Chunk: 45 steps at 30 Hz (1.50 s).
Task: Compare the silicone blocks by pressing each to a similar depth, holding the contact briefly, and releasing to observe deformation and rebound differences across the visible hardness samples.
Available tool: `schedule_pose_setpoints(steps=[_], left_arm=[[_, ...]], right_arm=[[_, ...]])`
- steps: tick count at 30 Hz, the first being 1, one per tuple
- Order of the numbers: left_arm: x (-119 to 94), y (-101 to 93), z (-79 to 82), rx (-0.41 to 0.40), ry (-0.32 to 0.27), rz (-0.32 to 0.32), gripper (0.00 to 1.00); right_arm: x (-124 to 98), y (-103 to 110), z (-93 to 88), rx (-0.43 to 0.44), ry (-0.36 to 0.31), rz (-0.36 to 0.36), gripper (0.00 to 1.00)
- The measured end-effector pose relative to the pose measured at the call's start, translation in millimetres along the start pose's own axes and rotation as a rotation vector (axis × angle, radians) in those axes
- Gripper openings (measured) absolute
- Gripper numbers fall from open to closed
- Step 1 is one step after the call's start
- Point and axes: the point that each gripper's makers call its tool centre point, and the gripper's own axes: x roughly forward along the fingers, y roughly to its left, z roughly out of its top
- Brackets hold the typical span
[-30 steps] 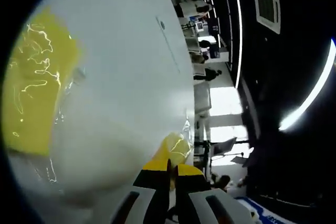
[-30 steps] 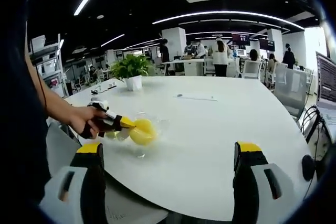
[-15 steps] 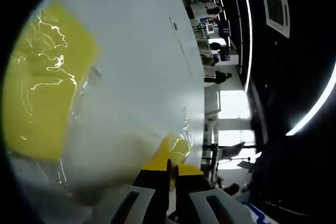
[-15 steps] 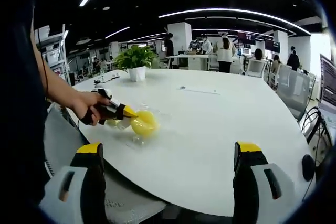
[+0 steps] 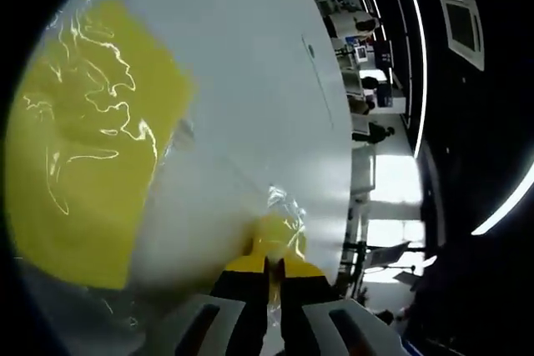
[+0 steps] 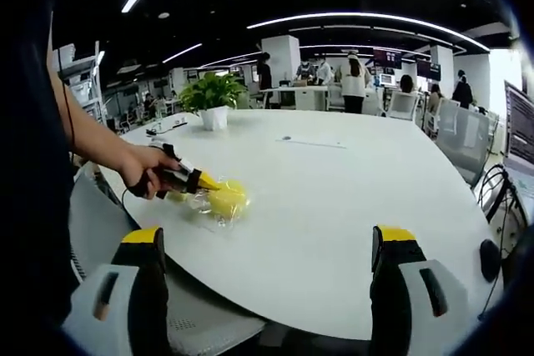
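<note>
On the round white table, pressing is under way.
Left gripper, jaws shut, tips on a small yellow silicone block in clear wrap; beside it a large yellow wrapped block seems untested; right gripper hangs wide, empty.

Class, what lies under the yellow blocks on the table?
The yellow blocks sit in clear wrap on the white table. The left hand-held gripper presses against them, jaws shut. Their undersides are covered.
</note>
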Motion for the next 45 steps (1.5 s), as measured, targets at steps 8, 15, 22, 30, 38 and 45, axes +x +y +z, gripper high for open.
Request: schedule_pose_setpoints(steps=[8,15,22,30,38,45], left_arm=[[-0.9,5.3,1.2,0.100,-0.001,0.035,0.03],[1.5,2.1,0.4,0.199,0.049,0.017,0.07],[-11.2,-28.8,-4.1,0.551,0.064,-0.050,0.45],[-73.0,-87.6,13.1,1.011,-0.023,-0.195,0.74],[-161.2,-72.1,65.5,1.342,-0.211,-0.074,1.00],[-215.6,-32.8,76.8,1.410,-0.205,-0.069,1.00]], right_arm=[[1.3,4.1,7.1,0.006,-0.020,-0.006,0.96],[3.8,9.5,5.3,0.009,-0.007,0.000,0.96],[4.2,9.5,2.2,0.018,0.013,-0.003,0.96],[13.5,7.0,8.5,0.028,0.014,0.001,0.96],[26.0,0.0,10.6,0.027,-0.010,-0.001,0.97],[38.6,-1.2,0.2,0.038,0.007,0.015,0.97]])
